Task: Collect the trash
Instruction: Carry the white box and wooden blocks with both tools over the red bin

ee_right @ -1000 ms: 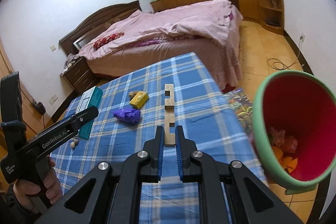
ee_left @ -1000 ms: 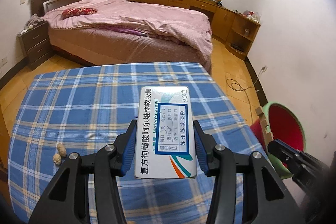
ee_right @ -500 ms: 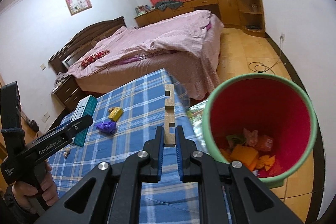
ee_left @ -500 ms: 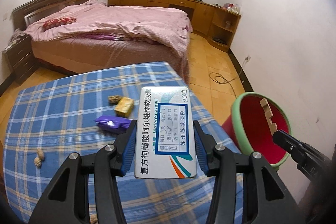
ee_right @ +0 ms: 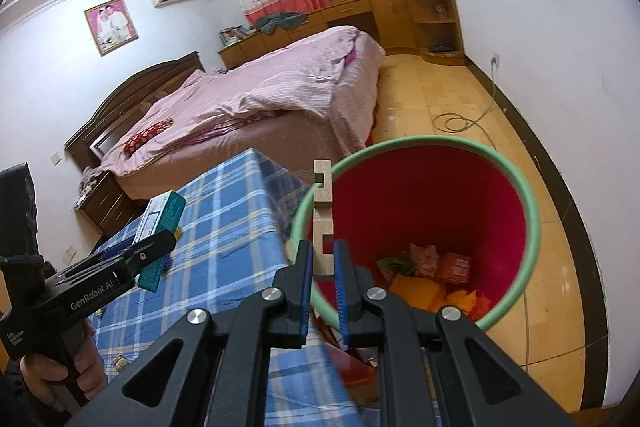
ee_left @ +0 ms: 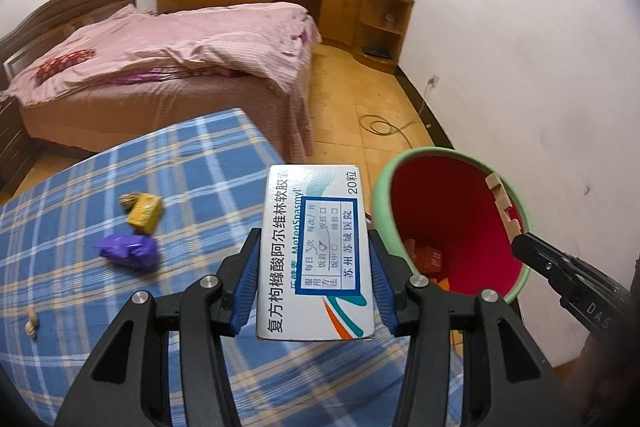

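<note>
My left gripper [ee_left: 314, 263] is shut on a white medicine box [ee_left: 316, 251] with blue print, held over the right edge of the blue plaid table [ee_left: 192, 167]. My right gripper [ee_right: 323, 259] is shut on a notched wooden strip [ee_right: 322, 219] that stands upright at the near rim of the red bin [ee_right: 424, 211] with a green lip. From the left wrist view the strip [ee_left: 502, 203] hangs over the bin's [ee_left: 448, 211] far rim. The bin holds orange and pink scraps [ee_right: 440, 271]. A purple wrapper [ee_left: 128, 251] and a yellow packet [ee_left: 146, 213] lie on the table.
Peanut shells [ee_left: 31, 323] lie near the table's left side, another shell [ee_left: 129, 199] beside the yellow packet. A bed with pink bedding [ee_left: 168, 43] stands beyond the table. A cable [ee_left: 384, 125] coils on the wooden floor beside the white wall [ee_left: 520, 67].
Both grippers have swung right with their loads, from over the table toward the bin. The wooden strip has come to the bin's rim, and the bin fills more of both views.
</note>
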A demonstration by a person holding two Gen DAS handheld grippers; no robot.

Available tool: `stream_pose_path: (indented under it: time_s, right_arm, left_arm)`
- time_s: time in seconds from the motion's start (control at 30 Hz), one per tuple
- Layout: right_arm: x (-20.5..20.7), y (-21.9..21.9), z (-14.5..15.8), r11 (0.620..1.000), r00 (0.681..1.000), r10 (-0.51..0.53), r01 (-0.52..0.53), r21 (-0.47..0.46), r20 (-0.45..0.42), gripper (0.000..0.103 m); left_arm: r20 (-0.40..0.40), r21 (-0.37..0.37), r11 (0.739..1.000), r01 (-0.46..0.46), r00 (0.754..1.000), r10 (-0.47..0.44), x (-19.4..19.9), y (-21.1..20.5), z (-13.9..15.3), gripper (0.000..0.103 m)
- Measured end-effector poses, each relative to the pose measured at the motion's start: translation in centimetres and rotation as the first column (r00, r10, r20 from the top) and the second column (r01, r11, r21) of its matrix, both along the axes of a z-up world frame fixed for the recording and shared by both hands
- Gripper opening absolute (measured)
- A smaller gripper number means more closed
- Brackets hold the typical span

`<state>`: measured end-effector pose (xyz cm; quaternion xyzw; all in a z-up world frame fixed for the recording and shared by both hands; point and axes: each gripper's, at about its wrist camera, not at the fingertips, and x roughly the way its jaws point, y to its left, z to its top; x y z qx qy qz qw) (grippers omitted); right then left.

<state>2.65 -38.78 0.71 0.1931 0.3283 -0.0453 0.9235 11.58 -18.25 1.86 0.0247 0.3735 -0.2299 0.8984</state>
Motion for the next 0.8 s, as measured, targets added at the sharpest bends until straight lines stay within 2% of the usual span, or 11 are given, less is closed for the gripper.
stream_pose_path:
  time_s: [0.53,0.8]
  right_arm:
    - [-0.3,-6.0,-4.0,0.994,0.992,-0.102,0.106,0.038,-0.080,0.013]
    - [0.0,-8.0,-5.8,0.990,0.986,-0.125,0.131,0.057,-0.109,0.013]
  left_arm:
    - [-0.048,0.055,0.986,0.159,0.986,-0.157,0.8,-9.4,-3.7,0.051]
    - [-0.078,0.069,0.976,0.205,0.977,-0.200,1.2,-12.0,-5.1,0.051]
